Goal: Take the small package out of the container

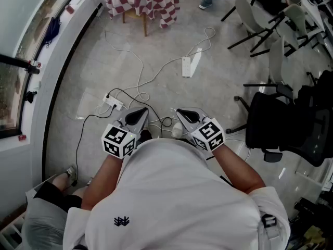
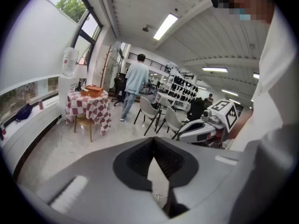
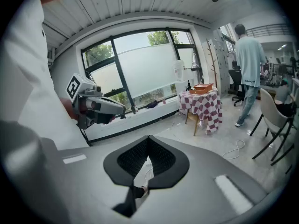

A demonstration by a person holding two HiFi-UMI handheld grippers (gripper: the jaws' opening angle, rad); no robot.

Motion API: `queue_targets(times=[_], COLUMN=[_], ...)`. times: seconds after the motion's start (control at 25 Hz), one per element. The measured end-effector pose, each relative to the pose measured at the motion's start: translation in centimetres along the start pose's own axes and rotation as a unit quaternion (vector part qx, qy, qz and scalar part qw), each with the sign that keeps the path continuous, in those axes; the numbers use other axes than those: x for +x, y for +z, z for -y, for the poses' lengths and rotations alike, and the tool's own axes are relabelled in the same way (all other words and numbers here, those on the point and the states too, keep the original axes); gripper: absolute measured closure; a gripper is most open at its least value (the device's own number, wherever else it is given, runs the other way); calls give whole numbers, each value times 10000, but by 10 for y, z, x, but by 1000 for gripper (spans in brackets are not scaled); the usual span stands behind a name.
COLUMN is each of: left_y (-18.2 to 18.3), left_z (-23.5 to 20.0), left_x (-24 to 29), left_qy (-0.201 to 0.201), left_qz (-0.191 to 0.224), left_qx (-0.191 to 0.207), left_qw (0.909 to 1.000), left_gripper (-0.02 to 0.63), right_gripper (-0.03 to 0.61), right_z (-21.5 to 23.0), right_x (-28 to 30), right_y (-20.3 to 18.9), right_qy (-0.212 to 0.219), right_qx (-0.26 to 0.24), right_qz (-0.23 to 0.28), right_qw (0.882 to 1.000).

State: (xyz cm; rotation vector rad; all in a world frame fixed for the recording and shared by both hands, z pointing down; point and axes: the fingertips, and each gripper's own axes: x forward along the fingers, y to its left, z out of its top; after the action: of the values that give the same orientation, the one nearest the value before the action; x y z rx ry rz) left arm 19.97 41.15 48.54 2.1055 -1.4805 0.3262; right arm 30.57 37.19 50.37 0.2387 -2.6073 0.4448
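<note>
Close in front of my body I hold both grippers, side by side and pointing slightly down over the floor. The left gripper [image 1: 141, 111] [image 2: 153, 139] has its jaws together with nothing between them. The right gripper [image 1: 182, 113] [image 3: 148, 137] also looks shut and empty. Each shows in the other's view: the right gripper [image 2: 183, 134] and the left gripper [image 3: 120, 109]. Far ahead stands a small table with a red-and-white checked cloth [image 1: 151, 1] [image 2: 89, 108] [image 3: 206, 105]. On it sits a brown box-like container [image 2: 93, 90] [image 3: 202, 88]. No small package is visible.
White cables and a power strip [image 1: 186, 66] lie on the floor between me and the table. A black office chair [image 1: 281, 126] is at my right, with white chairs [image 1: 270, 20] beyond. A person in a light shirt [image 2: 136, 78] stands past the table. A curved window ledge [image 1: 57, 72] runs along the left.
</note>
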Motion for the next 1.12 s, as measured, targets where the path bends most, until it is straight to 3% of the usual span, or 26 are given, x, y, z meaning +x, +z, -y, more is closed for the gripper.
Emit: queue_targets(times=[0.16, 0.28, 0.48, 0.64, 0.8, 0.96, 1.12], left_y=[25, 31, 23, 10, -11, -12, 8], left_z=[2, -21, -90, -147, -192, -220, -241], left_x=[-10, -22, -54, -85, -105, -103, -76], left_qy=[-441, -562, -438, -293, -305, -324, -305], left_qz=[200, 289, 259, 269, 61, -20, 138], left_qx=[363, 359, 150, -72, -190, -192, -270], left_qw=[9982, 9974, 9986, 9992, 9993, 9993, 9991], left_gripper=[558, 558, 558, 558, 558, 557, 554], right_gripper=[578, 579, 578, 578, 558, 558, 558], right_z=[-14, -23, -43, -59, -73, -78, -51], right_x=[14, 36, 91, 138, 179, 207, 229], right_y=[26, 51, 77, 101, 115, 126, 134], right_qy=[-149, -207, -135, -139, -184, -42, -41], right_qx=[-102, -195, -75, -298, -221, -215, -198], right_qz=[-1, 74, 79, 133, 115, -69, -156], right_qw=[9998, 9996, 9998, 9994, 9995, 9997, 9997])
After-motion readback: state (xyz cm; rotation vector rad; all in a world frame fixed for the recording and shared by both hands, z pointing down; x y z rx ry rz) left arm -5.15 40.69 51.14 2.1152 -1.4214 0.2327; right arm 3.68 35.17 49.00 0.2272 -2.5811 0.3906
